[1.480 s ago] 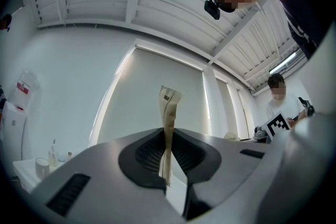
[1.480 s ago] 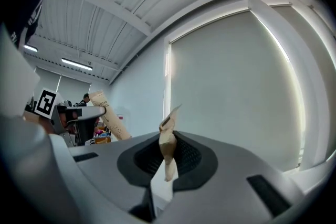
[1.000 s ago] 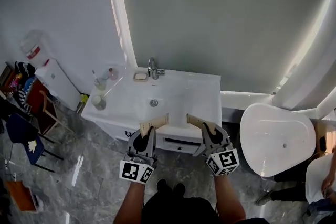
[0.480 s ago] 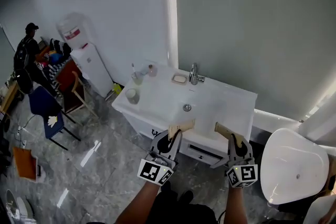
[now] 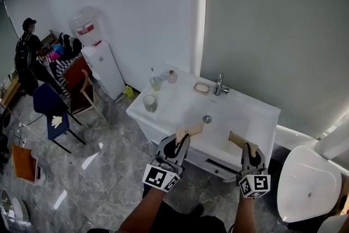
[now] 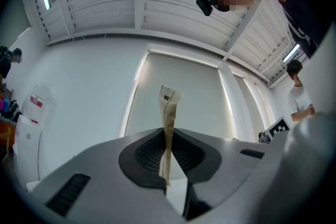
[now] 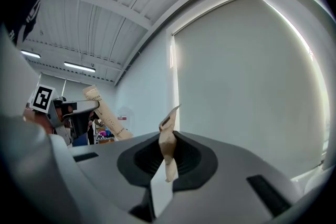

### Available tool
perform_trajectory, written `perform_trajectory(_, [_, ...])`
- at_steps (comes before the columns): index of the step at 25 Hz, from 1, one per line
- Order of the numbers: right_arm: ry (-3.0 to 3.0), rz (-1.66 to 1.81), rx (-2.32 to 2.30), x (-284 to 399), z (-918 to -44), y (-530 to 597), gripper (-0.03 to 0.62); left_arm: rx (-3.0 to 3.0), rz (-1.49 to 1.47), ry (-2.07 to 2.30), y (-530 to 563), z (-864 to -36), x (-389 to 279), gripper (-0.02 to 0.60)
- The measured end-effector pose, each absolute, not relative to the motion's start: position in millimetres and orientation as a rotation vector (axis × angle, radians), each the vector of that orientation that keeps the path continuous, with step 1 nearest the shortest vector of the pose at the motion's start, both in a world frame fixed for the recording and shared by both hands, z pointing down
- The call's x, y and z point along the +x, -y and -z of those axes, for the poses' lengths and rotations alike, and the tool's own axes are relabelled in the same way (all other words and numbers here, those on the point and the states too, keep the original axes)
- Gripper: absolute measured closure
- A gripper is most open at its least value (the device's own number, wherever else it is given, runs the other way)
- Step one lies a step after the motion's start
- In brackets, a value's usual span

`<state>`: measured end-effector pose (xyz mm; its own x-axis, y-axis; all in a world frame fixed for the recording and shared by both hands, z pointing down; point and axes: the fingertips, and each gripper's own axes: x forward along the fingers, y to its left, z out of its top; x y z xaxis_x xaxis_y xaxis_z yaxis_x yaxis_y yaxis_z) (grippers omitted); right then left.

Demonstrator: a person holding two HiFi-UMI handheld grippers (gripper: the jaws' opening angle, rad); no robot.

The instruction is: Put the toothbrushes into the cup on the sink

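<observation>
L tongs (image 5: 188, 132) and R tongs (image 5: 235, 138): both are fully closed w/ nothing gripped, and are held side by side, apart, at the near edge of the sink (image 5: 248, 117). A white cup (image 5: 150, 102) is stood at the sink's front L corner, well apart from both tongs. Behind it, at the rear L corner, a glass (image 5: 156, 84) is stood w/ what looks like a toothbrush (image 5: 152, 73) upright in it; too small to confirm. The tap (image 5: 220, 85) and soap dish (image 5: 202, 88) are set along the rear edge.
</observation>
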<state>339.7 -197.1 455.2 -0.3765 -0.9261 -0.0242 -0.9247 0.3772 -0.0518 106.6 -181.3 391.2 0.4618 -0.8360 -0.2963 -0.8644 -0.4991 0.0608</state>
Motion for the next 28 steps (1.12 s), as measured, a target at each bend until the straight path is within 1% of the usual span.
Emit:
perform_trajectory(6, [-2.518, 0.094, -1.777, 258.9, -475.9, 243.9, 0.546, -2.605, -0.386, -1.523, 230.1, -407.9, 1.3, 0.526])
perform_trajectory(12, [-2.503, 0.110, -1.816, 149.4, -476.2, 286.0, 0.546, -2.629, -0.361, -1.502, 282.6, -405.9, -119.1, 0.526])
perform_trajectory(16, [-2.495, 0.086, -1.815, 76.7, -468.2, 311.8, 0.546, -2.653, -0.336, -1.464, 308.7, -405.3, -185.0, 0.526])
perform_trajectory(22, [-2.538, 0.074, -1.785, -2.5, -457.5, 342.0, 0.546, -2.655, -0.322, -1.452, 342.2, -400.3, -246.2, 0.526])
perform_trajectory(28, [-2.617, 0.048, -1.727, -48.3, -455.0, 371.9, 0.546, -2.652, -0.303, -1.494, 367.2, -407.8, -270.5, 0.526])
